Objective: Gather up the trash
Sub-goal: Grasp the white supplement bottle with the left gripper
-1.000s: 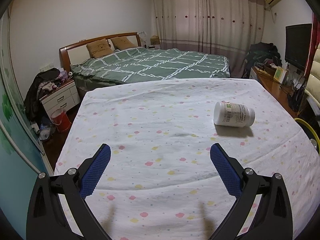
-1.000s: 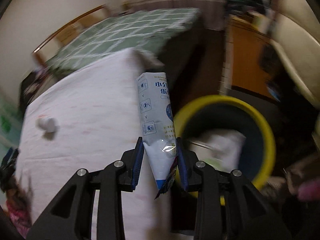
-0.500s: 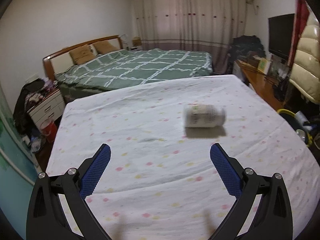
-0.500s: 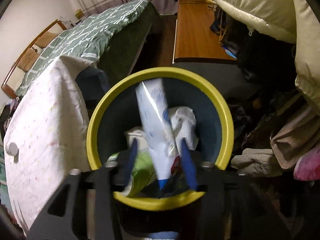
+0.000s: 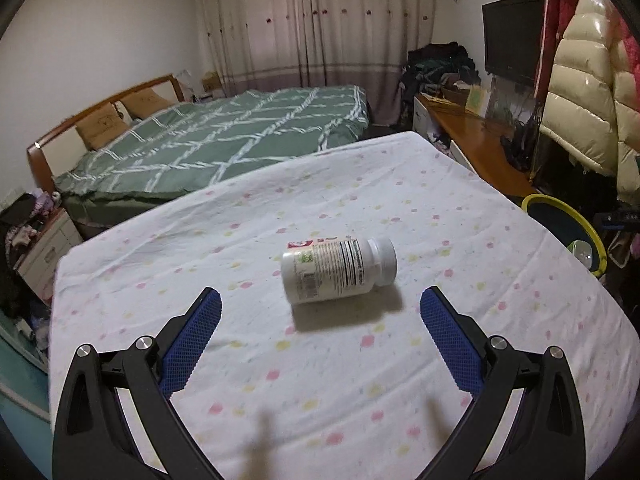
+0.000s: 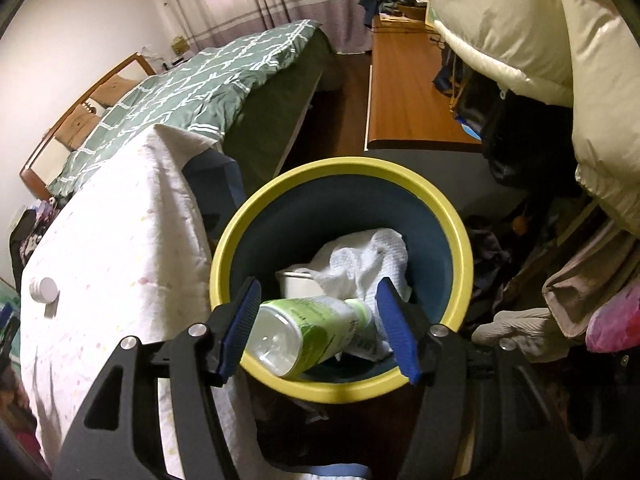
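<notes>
Closing on the pill bottle (image 5: 339, 271) should go best if the left tongs (image 5: 320, 334) come forward until the blue pads stand on either side of its body, then squeeze across the label, not the cap, since a round bottle on its side is likely to roll on the cloth. These tongs are spread wide and hold nothing. The bottle lies just ahead of them, between the lines of the two pads and touching neither, its white cap turned to the right. It rests on the tabletop (image 5: 480, 240), which is covered with a dotted white cloth.

The right tongs (image 6: 318, 320) are apart too, hanging above the bin (image 6: 464, 236) with its yellow rim, and they grip nothing. Below them in the bin lie a clear bottle with a green label (image 6: 308, 330), a white container and a crumpled white cloth (image 6: 368, 260). The bin stands on the floor just beside the tabletop's edge. Farther off is a bed (image 5: 224, 140) with a green cover.
</notes>
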Action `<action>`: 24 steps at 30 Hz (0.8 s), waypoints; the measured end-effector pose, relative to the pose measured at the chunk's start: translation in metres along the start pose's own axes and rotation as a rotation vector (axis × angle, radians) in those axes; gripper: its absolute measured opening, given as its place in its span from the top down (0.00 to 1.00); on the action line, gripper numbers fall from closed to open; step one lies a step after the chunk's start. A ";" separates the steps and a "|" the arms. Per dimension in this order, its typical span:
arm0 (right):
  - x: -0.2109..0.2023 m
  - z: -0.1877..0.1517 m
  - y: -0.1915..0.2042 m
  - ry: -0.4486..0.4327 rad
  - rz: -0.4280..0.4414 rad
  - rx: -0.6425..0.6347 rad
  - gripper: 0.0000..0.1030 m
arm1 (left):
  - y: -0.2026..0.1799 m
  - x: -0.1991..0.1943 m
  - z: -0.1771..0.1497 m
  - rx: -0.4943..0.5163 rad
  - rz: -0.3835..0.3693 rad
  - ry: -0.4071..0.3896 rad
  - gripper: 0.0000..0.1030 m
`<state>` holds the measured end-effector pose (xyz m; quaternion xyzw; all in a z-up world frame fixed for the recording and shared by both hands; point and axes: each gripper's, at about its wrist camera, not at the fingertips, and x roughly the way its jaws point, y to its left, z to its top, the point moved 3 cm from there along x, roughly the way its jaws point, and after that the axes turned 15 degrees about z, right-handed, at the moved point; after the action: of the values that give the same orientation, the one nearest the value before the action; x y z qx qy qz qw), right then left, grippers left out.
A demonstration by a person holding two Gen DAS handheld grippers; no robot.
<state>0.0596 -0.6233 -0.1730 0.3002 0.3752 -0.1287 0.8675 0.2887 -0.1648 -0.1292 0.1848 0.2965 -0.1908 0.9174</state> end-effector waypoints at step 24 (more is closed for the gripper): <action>0.014 -0.009 0.012 0.036 0.054 -0.026 0.40 | -0.041 0.037 0.016 -0.007 0.005 0.101 0.05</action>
<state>0.0692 -0.6084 -0.1829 0.3011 0.3840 -0.0950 0.8677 0.3049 -0.2158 -0.1492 0.1917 0.3426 -0.1778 0.9024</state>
